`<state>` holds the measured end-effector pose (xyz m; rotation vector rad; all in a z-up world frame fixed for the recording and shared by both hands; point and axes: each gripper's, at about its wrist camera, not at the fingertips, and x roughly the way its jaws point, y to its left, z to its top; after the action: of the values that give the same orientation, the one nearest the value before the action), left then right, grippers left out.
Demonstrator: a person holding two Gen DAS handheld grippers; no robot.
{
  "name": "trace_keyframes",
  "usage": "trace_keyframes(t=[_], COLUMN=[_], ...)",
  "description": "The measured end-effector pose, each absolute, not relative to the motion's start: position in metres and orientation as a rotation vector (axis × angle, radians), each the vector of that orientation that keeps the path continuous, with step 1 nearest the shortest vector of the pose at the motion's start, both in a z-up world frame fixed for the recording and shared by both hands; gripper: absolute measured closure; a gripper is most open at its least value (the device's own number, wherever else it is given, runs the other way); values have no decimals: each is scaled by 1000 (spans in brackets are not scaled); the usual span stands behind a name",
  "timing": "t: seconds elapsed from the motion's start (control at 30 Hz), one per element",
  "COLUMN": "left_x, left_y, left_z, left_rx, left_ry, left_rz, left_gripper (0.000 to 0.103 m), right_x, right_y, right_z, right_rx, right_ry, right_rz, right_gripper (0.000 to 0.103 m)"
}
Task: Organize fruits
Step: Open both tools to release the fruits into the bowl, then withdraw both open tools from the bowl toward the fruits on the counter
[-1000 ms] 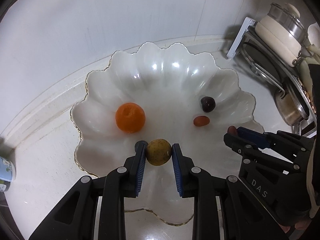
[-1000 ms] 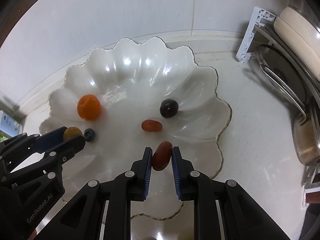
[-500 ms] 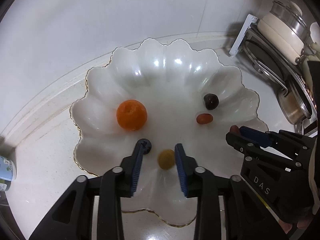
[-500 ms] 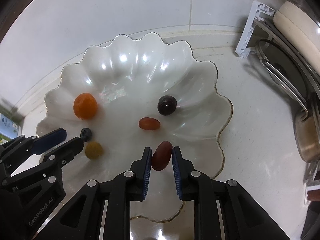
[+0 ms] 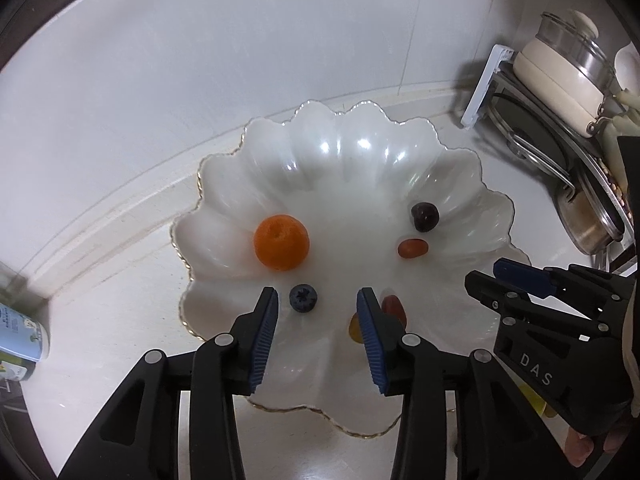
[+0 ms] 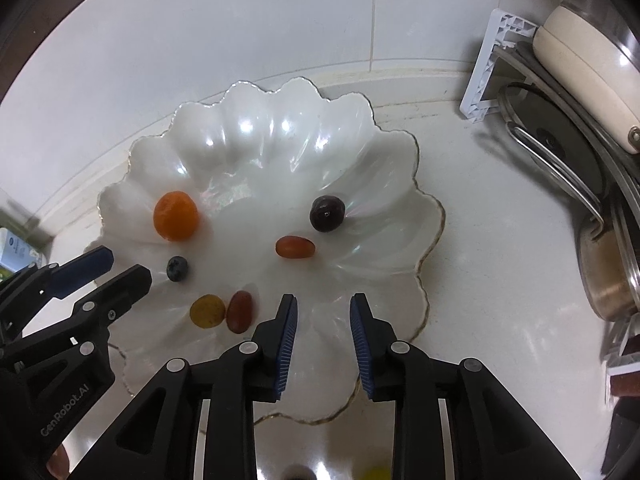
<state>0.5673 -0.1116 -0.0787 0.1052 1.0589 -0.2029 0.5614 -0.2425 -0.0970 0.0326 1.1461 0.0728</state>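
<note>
Fruits already lie in the scalloped white bowl on the bench: orange, blueberry, dark grape, red tomatoes, yellow berry. Left gripper and right gripper hang over its near edge, fingers opening with nothing between them; something yellowish, blurred, lies nearer, perhaps still to collect

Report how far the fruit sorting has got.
Done: six fruits lie in the white bowl, including the orange, blueberry, yellow fruit and red one. In hand: nothing; left gripper and right gripper are opening, empty. Left: something yellowish shows blurred outside the bowl; I cannot identify it.
</note>
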Motion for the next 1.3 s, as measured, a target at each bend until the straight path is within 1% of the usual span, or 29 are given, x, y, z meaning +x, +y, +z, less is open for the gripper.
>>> trace_keyframes(t=[0.23, 0.3, 0.33, 0.43, 0.57, 0.6, 0.93, 1.0, 1.3], left_x=[555, 551, 548, 540, 530, 528, 500, 496, 469], left_y=[-111, -112, -113, -115, -119, -120, -127, -127, -133], left_z=[-63, -58, -55, -48, -41, -39, -18, -14, 1], left_rx=[99, 106, 108, 114, 116, 111, 97, 94, 90], left_ry=[1012, 993, 982, 958, 938, 935, 878, 869, 819], left_rz=[-204, -197, -198, -202, -212, -220, -252, -259, -282], left_gripper=[62, 62, 62, 62, 61, 61, 61, 59, 58], right_x=[546, 539, 537, 527, 515, 512, 483, 477, 450], right_y=[-245, -246, -247, -248, -252, -254, -274, -278, -289], right_z=[-80, -74, -71, -61, -48, -45, -26, -23, -10], right_rx=[39, 36, 36, 16, 5, 7, 57, 65, 70], right_ry=[1091, 1072, 1063, 1017, 970, 962, 921, 909, 859], right_rz=[72, 65, 62, 45, 36, 34, 18, 6, -26], right_gripper=[74, 69, 64, 59, 48, 47, 46, 46, 46])
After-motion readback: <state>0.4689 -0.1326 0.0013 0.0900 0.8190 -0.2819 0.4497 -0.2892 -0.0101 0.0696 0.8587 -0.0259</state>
